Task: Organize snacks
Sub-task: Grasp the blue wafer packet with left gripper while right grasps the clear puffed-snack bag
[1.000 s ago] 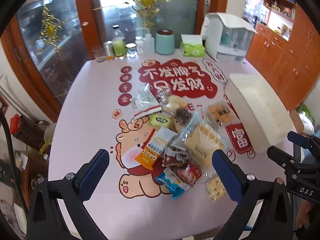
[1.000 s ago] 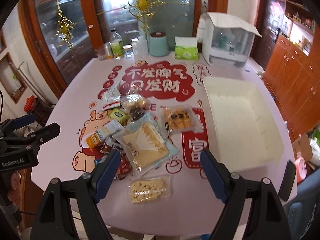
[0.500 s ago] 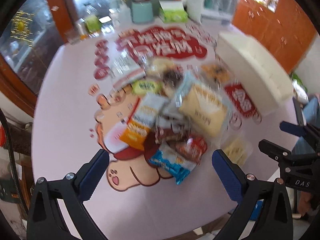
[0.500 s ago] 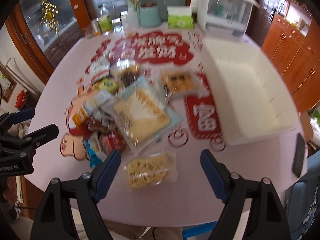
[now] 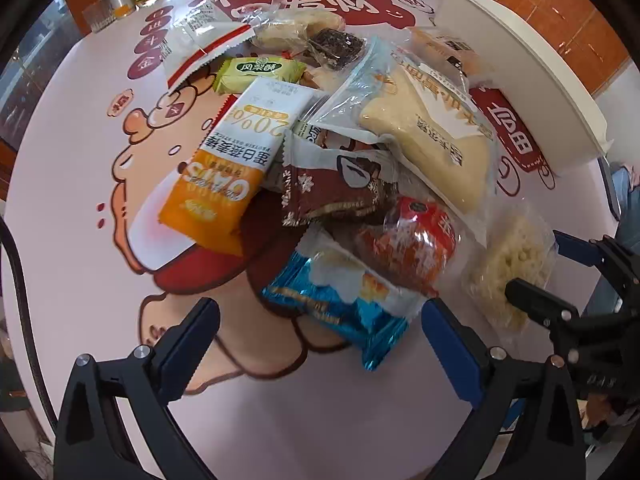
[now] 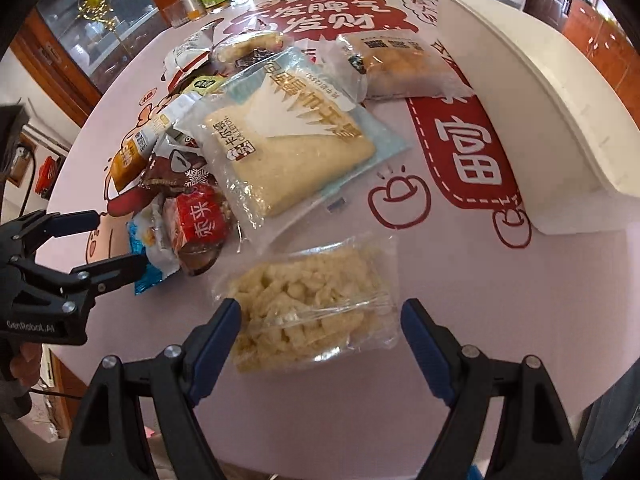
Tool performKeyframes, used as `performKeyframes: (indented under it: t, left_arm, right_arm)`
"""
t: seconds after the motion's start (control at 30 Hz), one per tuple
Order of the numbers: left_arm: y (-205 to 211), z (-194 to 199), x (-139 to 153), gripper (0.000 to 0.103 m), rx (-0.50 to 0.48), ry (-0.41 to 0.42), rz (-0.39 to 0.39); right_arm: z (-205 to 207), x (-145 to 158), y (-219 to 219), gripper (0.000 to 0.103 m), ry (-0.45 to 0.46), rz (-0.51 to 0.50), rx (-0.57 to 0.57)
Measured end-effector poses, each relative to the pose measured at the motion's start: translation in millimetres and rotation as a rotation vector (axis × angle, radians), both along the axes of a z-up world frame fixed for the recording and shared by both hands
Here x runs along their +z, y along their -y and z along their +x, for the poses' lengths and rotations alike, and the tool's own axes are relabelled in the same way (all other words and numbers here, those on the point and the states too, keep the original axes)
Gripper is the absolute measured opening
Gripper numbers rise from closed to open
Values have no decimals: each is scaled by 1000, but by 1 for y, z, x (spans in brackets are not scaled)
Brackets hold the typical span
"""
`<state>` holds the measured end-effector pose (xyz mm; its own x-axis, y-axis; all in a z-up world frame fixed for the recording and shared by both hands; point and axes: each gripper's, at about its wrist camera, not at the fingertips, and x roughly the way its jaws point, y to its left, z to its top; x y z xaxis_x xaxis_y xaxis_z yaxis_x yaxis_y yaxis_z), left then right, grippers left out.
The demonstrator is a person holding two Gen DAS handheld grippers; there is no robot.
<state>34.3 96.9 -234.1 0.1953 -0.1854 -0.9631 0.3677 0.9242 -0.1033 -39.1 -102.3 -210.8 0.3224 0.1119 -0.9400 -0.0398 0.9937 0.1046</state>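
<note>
White box sits at the desk's right — one, beside about ten snack packets. Right gripper straddles the puffed-rice pack, jaws wide; left gripper gapes over the blue packet.

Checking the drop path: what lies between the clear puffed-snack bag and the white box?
In the right wrist view, only bare printed tablecloth separates the clear puffed-snack bag from the white box; no snack lies there.
</note>
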Motion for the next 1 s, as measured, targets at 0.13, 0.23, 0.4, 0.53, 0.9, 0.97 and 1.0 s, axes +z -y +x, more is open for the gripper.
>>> performKeyframes:
  t: [0.13, 0.23, 0.4, 0.53, 0.9, 0.97, 1.0]
  left_arm:
    - [2, 8, -13, 100, 12, -20, 11]
    - [-1, 12, -20, 100, 27, -50, -2]
    - [-2, 15, -25, 100, 41, -54, -1]
    - [3, 17, -26, 100, 34, -53, 15]
    - [22, 17, -16, 70, 20, -29, 104]
    - [24, 16, -14, 64, 18, -23, 106]
    - [25, 16, -12, 62, 18, -21, 104]
  right_arm:
    - [3, -2, -7, 89, 29, -27, 29]
    - [5, -5, -12, 94, 34, -43, 57]
    - [1, -8, -20, 98, 58, -85, 112]
    - [1, -10, -19, 99, 60, -82, 122]
    - [4, -12, -19, 100, 50, -73, 192]
    - [3, -12, -21, 100, 57, -86, 212]
    - [3, -13, -22, 101, 60, -90, 218]
